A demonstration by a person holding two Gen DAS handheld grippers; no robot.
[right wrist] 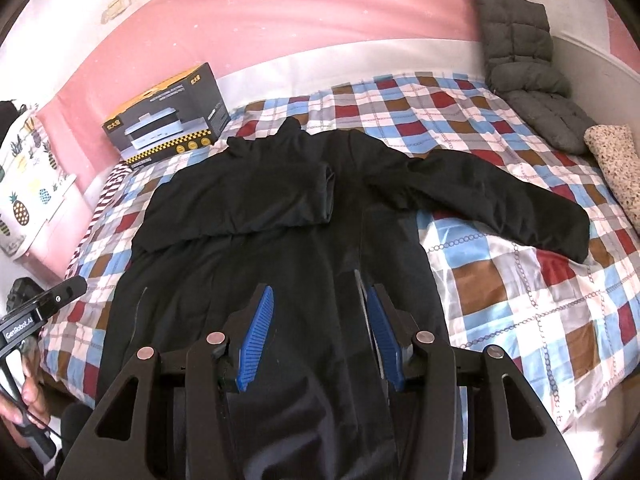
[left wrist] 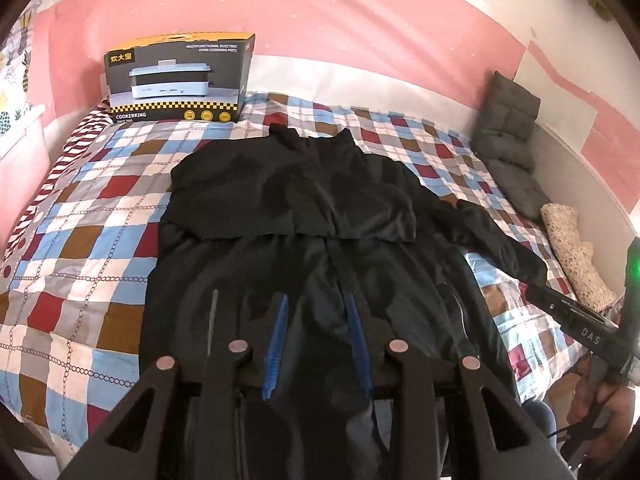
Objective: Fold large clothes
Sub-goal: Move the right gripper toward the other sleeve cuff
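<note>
Black jacket (right wrist: 256, 216) flat on bed (right wrist: 500, 280), one sleeve (right wrist: 500, 204) out at 2 o'clock. Your left gripper (left wrist: 316, 320) and right gripper (right wrist: 320, 312) open, empty (nothing between pads). Risk: you pinch quilt with sleeve, fold drags.

Bright, even daylight; soft shadows. Heavy fisheye bend, dark vignette at corners. Slight blur, black fabric detail lost.
</note>
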